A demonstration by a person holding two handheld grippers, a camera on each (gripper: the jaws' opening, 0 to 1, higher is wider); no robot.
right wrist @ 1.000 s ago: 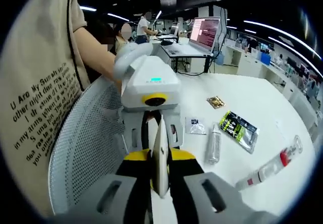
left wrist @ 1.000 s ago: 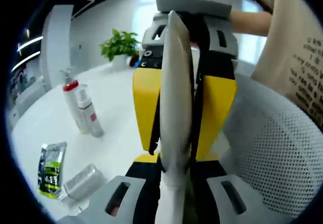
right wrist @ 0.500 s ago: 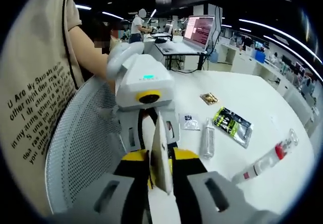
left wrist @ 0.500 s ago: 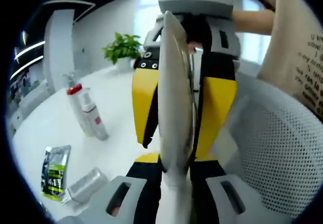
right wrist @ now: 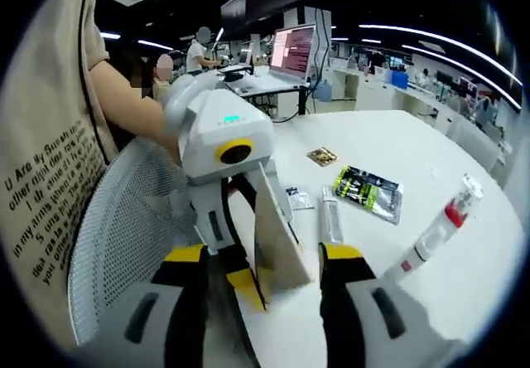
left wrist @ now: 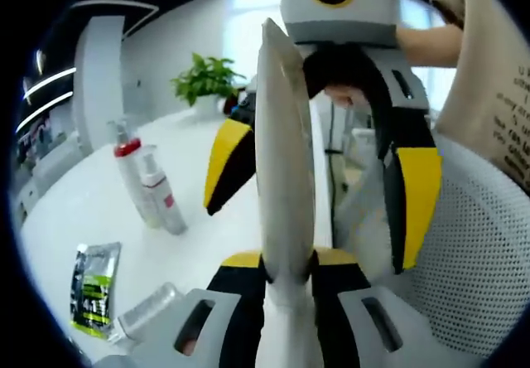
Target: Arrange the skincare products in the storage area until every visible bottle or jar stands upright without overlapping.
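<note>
In the left gripper view, the left gripper (left wrist: pixel 286 244) is clamped on a flat pale packet (left wrist: pixel 281 152), held edge-on with its long axis running up along the jaws. The right gripper (left wrist: pixel 319 148) faces it with jaws spread wide on either side of the packet. Two pump bottles (left wrist: pixel 149 187) stand upright together on the white table (left wrist: pixel 74 210); a green sachet (left wrist: pixel 93 287) and a clear tube (left wrist: pixel 147 310) lie flat nearer.

In the right gripper view, the right gripper (right wrist: pixel 263 273) stands open around the packet (right wrist: pixel 277 227). Beyond lie the tube (right wrist: pixel 330 219), the sachet (right wrist: pixel 368 192) and the bottles (right wrist: pixel 439 227), with a white mesh chair (right wrist: pixel 116 219) alongside.
</note>
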